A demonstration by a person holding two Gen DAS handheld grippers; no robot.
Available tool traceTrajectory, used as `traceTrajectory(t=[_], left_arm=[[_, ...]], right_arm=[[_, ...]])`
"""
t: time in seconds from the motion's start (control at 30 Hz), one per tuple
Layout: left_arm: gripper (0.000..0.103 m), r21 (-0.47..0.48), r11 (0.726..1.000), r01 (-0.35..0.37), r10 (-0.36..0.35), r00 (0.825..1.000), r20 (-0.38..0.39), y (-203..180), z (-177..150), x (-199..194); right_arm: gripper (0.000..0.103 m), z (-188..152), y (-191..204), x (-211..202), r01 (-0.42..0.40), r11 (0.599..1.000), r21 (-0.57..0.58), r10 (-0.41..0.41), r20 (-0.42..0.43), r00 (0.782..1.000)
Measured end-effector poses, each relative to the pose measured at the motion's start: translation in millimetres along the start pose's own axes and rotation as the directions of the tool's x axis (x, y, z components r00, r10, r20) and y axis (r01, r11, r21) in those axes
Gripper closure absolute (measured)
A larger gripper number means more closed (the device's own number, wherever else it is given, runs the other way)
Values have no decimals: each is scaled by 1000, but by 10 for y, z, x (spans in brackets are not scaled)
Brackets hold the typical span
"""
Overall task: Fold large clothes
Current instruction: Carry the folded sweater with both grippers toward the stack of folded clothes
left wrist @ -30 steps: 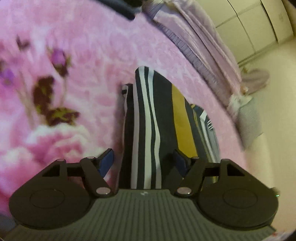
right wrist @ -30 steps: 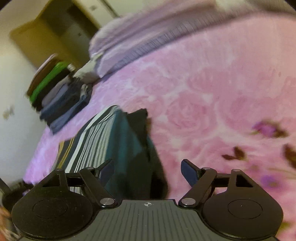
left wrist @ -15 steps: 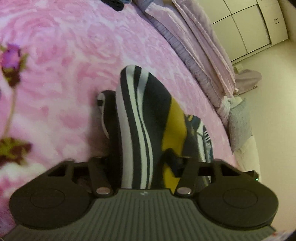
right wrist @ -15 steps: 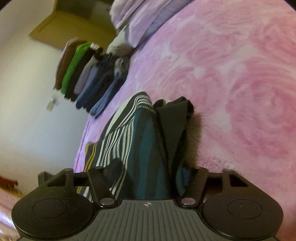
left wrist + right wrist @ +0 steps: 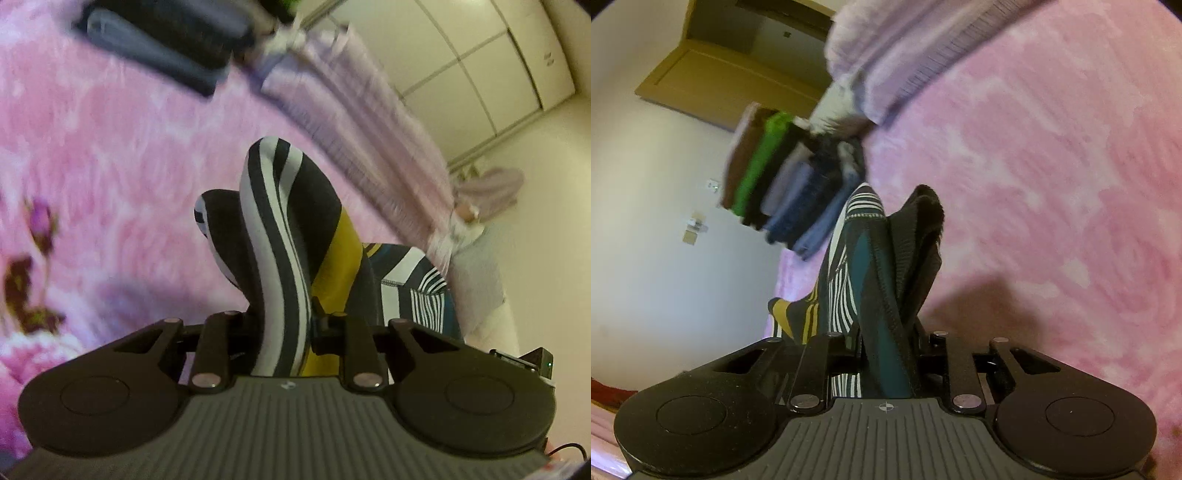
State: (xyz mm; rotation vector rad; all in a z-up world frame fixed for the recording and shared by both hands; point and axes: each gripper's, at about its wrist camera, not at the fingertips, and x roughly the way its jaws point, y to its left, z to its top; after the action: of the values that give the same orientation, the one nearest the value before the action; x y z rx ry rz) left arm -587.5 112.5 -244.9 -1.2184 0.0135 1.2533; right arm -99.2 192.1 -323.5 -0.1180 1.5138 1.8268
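A striped garment (image 5: 284, 236) in black, white, yellow and teal is lifted off the pink floral blanket (image 5: 110, 155). In the left wrist view my left gripper (image 5: 284, 325) has its jaws closing tight on a bunched black-and-white fold of it. In the right wrist view my right gripper (image 5: 888, 354) is likewise closing, its jaws pressed on the teal and black edge of the same garment (image 5: 882, 266), which stands up between them. The pads of both grippers are hidden by cloth.
A stack of folded clothes (image 5: 783, 181) sits on the blanket's far side, also the dark folded clothes (image 5: 162, 40) in the left view. A lilac quilt (image 5: 354, 110) lies along the bed edge. Cream wardrobe doors (image 5: 480, 62) and a wooden door (image 5: 713, 74) stand behind.
Both grippers closed from wide open onto the garment's edges, then rose, lifting the cloth off the blanket. The stack of folded clothes came into both views.
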Motion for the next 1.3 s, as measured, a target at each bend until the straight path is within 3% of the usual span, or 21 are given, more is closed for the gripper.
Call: traceTrajectory(t=[0.13,0.27,0.57,0.73,0.93,1.03,1.13,1.23,1.3], left_arm=[[84,11,1000,-4,3,996,91,-390,591,-547],[84,45,999,-12,3,982,191,-603,1500,-876],[84,112,994,-11,-30,933,359,-562,4212,-1059],[84,89,996,-24,-12,923,385,-365,5348,-841],[84,18,1000,-24,16,934,357,60,5980,-390],[83,-31,999,-42,50,938,344,313,6021,-154],[79,-97,990,-98,125,935,333,650,5975,115],[74,-147,971,-187,221,939,265,940,5964,413],[73,-150,974,-170,206,941,270,1009,5954,413]], right_arm=[[83,467,711,-3,-38,999,-30,37,-25,999],[83,1086,1553,281,-106,988,-113,101,-48,994],[83,2585,3525,1718,-196,945,-262,205,9,979],[83,3390,4279,2617,-174,943,-283,191,33,981],[83,3862,4568,3441,-97,946,-310,109,21,994],[82,3973,4485,3791,-57,950,-306,62,8,998],[74,4029,4262,4193,-33,957,-289,32,-10,999],[71,3945,3978,4537,91,956,-279,-89,17,996],[67,3902,3856,4695,145,940,-309,-137,49,989]])
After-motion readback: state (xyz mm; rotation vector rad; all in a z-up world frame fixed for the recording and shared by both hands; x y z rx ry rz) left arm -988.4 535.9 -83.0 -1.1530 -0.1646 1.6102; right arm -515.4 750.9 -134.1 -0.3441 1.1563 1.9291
